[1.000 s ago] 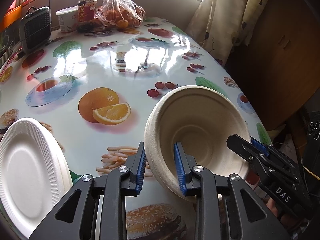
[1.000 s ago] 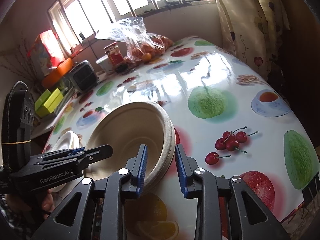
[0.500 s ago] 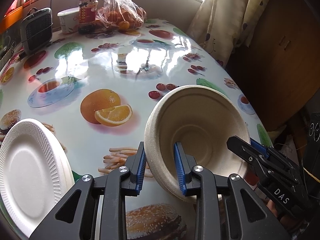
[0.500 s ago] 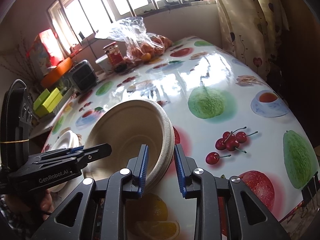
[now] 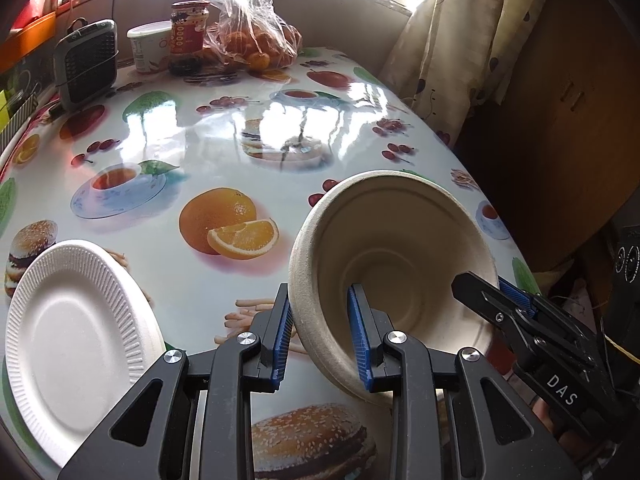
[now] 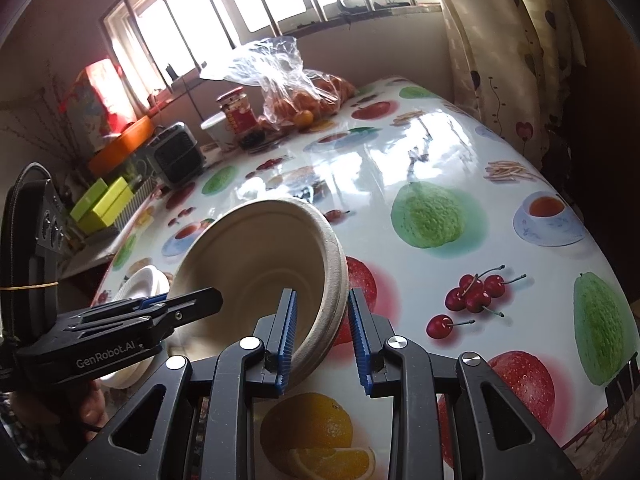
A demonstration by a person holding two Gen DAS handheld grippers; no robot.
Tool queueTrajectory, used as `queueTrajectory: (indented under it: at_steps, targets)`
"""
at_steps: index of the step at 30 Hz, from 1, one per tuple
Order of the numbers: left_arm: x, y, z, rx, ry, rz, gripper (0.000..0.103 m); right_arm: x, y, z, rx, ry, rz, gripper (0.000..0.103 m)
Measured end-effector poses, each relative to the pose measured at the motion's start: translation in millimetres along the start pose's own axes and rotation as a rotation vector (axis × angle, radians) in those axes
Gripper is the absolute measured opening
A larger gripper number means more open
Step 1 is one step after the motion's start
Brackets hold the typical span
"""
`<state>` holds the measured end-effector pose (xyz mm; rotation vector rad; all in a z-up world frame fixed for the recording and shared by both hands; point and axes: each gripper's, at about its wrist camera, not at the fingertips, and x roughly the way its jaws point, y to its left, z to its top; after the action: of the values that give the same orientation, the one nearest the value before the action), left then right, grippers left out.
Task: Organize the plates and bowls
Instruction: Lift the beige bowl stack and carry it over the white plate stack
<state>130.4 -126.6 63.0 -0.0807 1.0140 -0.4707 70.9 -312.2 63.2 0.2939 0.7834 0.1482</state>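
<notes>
A beige paper-pulp bowl (image 5: pixel 392 256) hangs tilted over the fruit-print table, its mouth towards both cameras. My left gripper (image 5: pixel 318 300) is shut on its near-left rim, one blue pad outside the wall and one inside. My right gripper (image 6: pixel 323 300) is shut on the opposite rim, which shows two stacked edges in the right wrist view. Each gripper appears in the other's view: the right gripper (image 5: pixel 496 292) at the bowl's right edge, the left gripper (image 6: pixel 192 304) at its left edge. The same bowl (image 6: pixel 248 256) fills the middle of the right wrist view. A white foam plate (image 5: pixel 72 340) lies at the table's near-left corner.
At the far end stand a clear bag of oranges (image 5: pixel 248 44), a red-labelled jar (image 5: pixel 188 32), a white tub (image 5: pixel 148 46) and a small black fan heater (image 5: pixel 88 64). A curtain (image 5: pixel 452 40) and a wooden cabinet (image 5: pixel 560 100) close off the table's right edge.
The right gripper's jaws have drawn slightly closer on the bowl's rim. The bowl has barely shifted, and the left gripper keeps its grip.
</notes>
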Motion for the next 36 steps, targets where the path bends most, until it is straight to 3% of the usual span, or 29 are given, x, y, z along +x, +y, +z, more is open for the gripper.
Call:
queueTrajectory:
  at_steps: [36]
  targets:
    - [-76.5, 90.7, -22.0, -0.162, -0.127, 0.138, 0.028, 26.4, 114.6, 12.5, -0.212, 0.04, 0.166, 0.026]
